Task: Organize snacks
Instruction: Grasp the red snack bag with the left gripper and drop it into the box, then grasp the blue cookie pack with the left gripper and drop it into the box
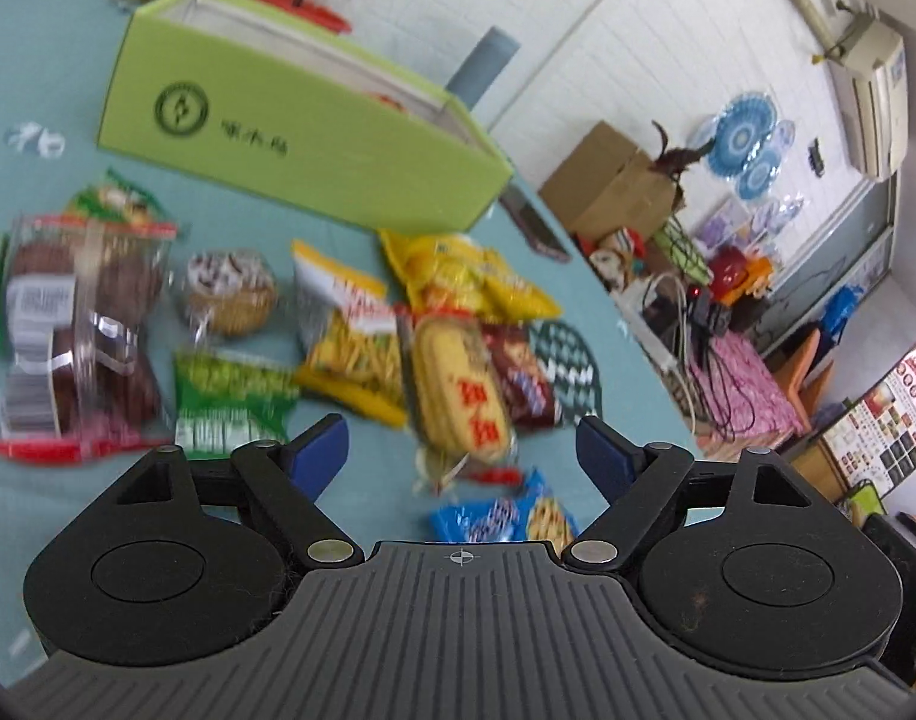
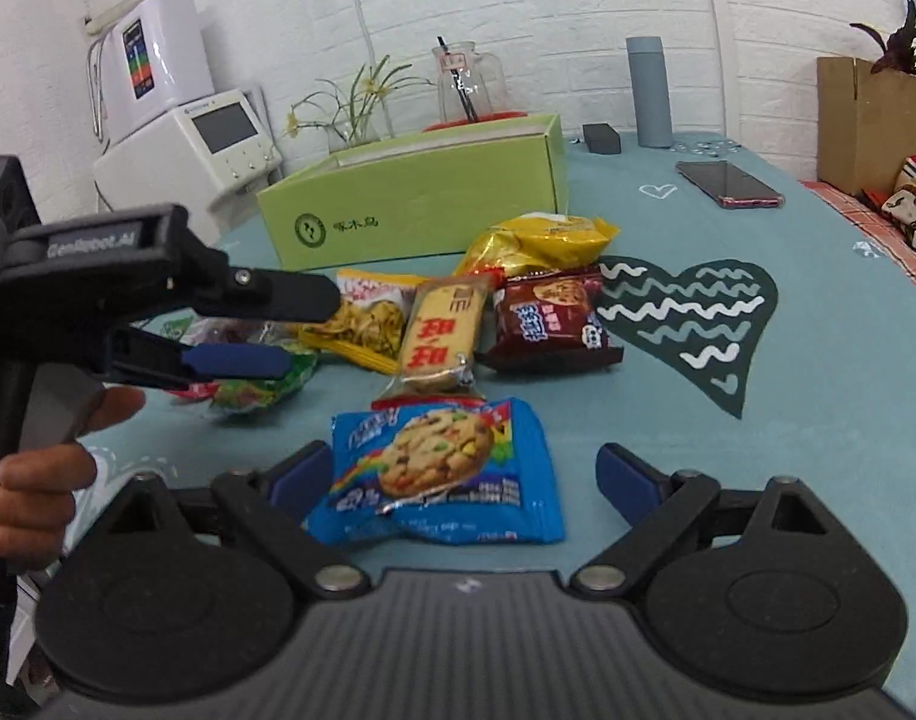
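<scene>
Just in front of the green box, nearer me, the blue cookie packet lies flat on the tabletop between my right tool jaws, spread wide, not touching. It's light, crinkly and crushable, so I'd pinch the sealed edges. My left tool is empty, jaws apart.

one green box, one blue cookie packet, one brown cookie packet, two yellow packets, one phone, one grey flask, one glass jug.
</scene>
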### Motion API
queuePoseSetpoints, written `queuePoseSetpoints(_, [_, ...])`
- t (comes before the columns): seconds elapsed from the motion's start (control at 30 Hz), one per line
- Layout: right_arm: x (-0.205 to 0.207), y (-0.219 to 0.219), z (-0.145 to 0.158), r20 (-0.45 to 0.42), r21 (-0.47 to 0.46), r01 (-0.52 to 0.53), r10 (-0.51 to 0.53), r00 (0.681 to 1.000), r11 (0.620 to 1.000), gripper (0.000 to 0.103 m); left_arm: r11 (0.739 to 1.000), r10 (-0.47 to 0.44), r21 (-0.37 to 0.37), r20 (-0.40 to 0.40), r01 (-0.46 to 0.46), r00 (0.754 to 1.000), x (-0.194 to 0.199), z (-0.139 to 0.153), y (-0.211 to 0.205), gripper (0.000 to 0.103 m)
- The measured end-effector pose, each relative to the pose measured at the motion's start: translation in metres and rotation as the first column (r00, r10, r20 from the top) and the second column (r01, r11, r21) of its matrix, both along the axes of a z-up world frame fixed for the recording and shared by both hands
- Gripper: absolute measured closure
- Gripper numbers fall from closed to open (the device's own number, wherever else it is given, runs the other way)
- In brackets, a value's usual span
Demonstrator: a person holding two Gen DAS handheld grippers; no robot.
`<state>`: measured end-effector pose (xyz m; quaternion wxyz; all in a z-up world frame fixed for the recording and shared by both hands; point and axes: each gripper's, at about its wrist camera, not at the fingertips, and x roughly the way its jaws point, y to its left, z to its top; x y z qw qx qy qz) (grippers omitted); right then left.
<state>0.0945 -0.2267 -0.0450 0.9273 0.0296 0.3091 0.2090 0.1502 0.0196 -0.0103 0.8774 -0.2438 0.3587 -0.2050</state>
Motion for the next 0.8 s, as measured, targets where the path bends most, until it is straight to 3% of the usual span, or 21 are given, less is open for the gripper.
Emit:
queuePoseSetpoints(0.17, [-0.023,0.008,0.000,-0.044,0.017,-0.093,0.094,0.995,0.996,0.010,0.998,-0.062,0.038,0.053,0.060,0.997,0.000,0.004,-0.009,0.040])
queuePoseSetpoints(0.23, [-0.020,0.015,-0.006,-0.078,0.020,-0.102,0.103,0.992,0.995,0.010,0.989,-0.130,0.080,0.063,0.125,0.989,0.006,0.003,-0.022,0.047])
queuePoseSetpoints(0.33, [-0.010,0.023,-0.007,-0.056,-0.034,-0.099,0.097,0.994,0.994,0.009,0.971,-0.212,0.120,0.031,0.207,0.977,0.010,-0.005,-0.039,0.058])
queuePoseSetpoints(0.47, [0.018,0.032,-0.008,-0.046,-0.049,-0.120,0.118,0.992,0.992,0.009,0.954,-0.288,0.086,0.004,0.286,0.958,-0.001,-0.014,-0.044,0.057])
queuePoseSetpoints(0.6, [0.025,0.040,-0.009,-0.031,-0.076,-0.187,0.185,0.982,0.979,0.010,0.966,-0.237,0.103,0.005,0.235,0.972,-0.013,-0.010,-0.034,0.055])
queuePoseSetpoints(0.7, [0.016,0.034,-0.006,-0.009,-0.070,-0.159,0.159,0.987,0.985,0.010,0.978,-0.190,0.089,0.024,0.187,0.981,-0.013,-0.005,-0.019,0.046])
queuePoseSetpoints(0.8, [0.008,0.032,-0.005,0.005,-0.064,-0.129,0.130,0.992,0.990,0.010,0.976,-0.203,0.082,0.015,0.201,0.979,-0.005,-0.007,-0.022,0.045])
